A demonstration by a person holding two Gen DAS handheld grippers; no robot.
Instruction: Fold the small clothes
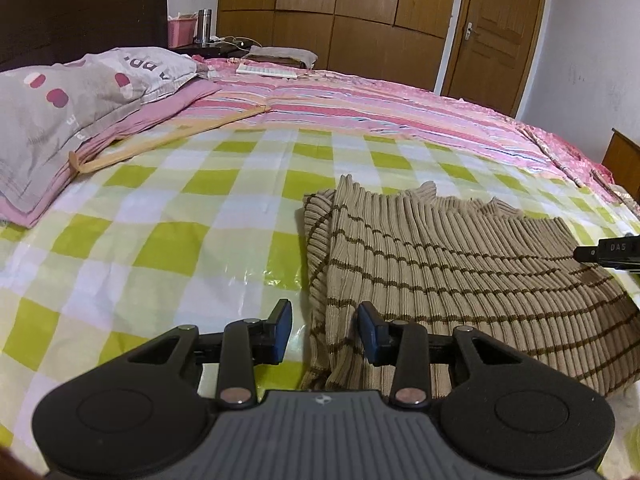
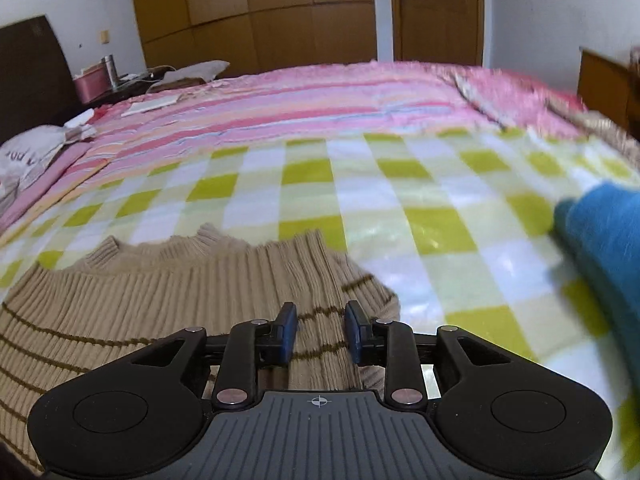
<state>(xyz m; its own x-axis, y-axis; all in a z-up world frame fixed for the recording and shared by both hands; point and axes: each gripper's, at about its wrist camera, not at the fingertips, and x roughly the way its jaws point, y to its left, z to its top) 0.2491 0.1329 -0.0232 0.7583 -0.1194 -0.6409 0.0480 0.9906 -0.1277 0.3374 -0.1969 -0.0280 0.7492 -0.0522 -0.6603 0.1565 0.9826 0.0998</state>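
A beige ribbed sweater (image 1: 460, 272) with thin brown stripes lies on the green and white checked sheet (image 1: 160, 240). Its left side is folded over. My left gripper (image 1: 324, 332) is open and hovers over the sweater's near left edge, with the folded edge between its blue pads. My right gripper (image 2: 320, 330) is open over the sweater's right side (image 2: 160, 312), with nothing between its pads. The tip of the right gripper shows at the right edge of the left wrist view (image 1: 608, 252).
A grey pillow (image 1: 68, 112) and a wooden hanger (image 1: 168, 140) lie at the left. A blue garment (image 2: 600, 248) lies at the right. A pink striped blanket (image 1: 360, 108) covers the far half of the bed. Wooden wardrobes (image 1: 340, 12) and a door stand beyond.
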